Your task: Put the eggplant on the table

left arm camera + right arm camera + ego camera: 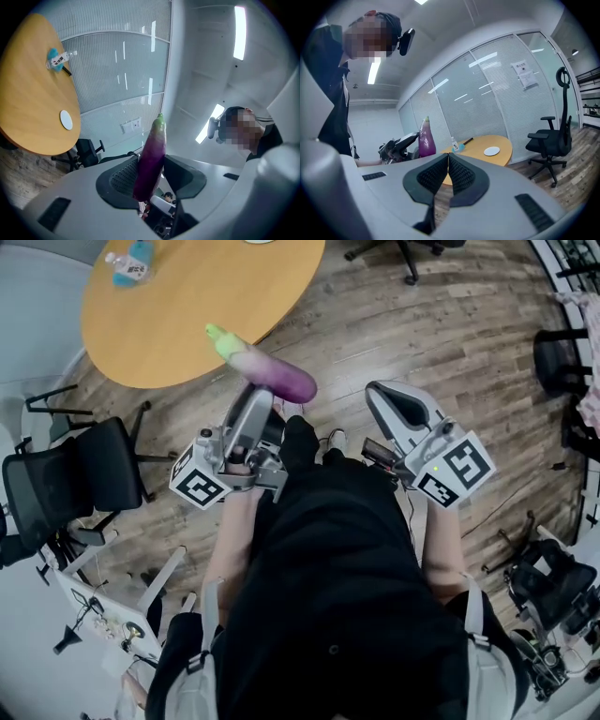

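A purple eggplant (pixel 267 372) with a green stem end sticks out of my left gripper (pixel 249 414), which is shut on its lower part. It hangs in the air over the wooden floor, just short of the near edge of the round wooden table (pixel 197 310). In the left gripper view the eggplant (pixel 151 159) stands between the two dark pads, and the table (pixel 33 108) lies to the left. My right gripper (pixel 398 409) is shut with nothing in it, to the right of the eggplant. From the right gripper view the eggplant (pixel 426 139) shows at left and the table (pixel 483 147) ahead.
On the table lie a small bottle with a blue cap (pixel 129 264) and a white disc (pixel 67 119). Black office chairs stand at the left (pixel 70 479) and at the right edge (pixel 561 357). A grey cart with cables (pixel 122 601) is at lower left.
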{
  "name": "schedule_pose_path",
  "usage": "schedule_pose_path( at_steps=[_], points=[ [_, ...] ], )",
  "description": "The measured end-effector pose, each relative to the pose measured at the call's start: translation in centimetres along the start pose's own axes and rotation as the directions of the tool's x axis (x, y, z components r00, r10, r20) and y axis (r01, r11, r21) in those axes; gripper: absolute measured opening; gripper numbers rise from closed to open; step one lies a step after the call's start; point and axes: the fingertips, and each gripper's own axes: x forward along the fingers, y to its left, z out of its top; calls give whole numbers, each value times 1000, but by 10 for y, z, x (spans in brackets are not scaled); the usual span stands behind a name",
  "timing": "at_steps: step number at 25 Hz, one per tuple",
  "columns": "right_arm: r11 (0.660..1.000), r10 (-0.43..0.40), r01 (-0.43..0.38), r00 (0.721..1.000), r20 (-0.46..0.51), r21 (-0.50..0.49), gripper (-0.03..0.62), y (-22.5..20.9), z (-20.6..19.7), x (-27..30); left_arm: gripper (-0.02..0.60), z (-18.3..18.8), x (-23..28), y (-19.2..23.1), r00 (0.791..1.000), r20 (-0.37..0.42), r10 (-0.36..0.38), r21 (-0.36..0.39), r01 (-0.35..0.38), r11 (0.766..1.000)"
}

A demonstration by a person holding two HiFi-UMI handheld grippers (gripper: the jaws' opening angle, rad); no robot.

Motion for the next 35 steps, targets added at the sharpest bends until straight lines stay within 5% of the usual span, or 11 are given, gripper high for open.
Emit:
schedule_pose_path(
  at_steps=[11,23,35],
  points=[
    [998,-55,56,998,26,-33,17,-7,34,94,184,79,15,55,999,-46,-21,-14,21,1000],
    [986,-168,168,986,6,20,17,-46,35,125,183,99,38,103,995,-94,-29,-93,21,995],
    [996,-86,86,996,9,3,17,-134,73,136,183,104,111,136,999,-28,45,-55,-46,997]
  ],
)
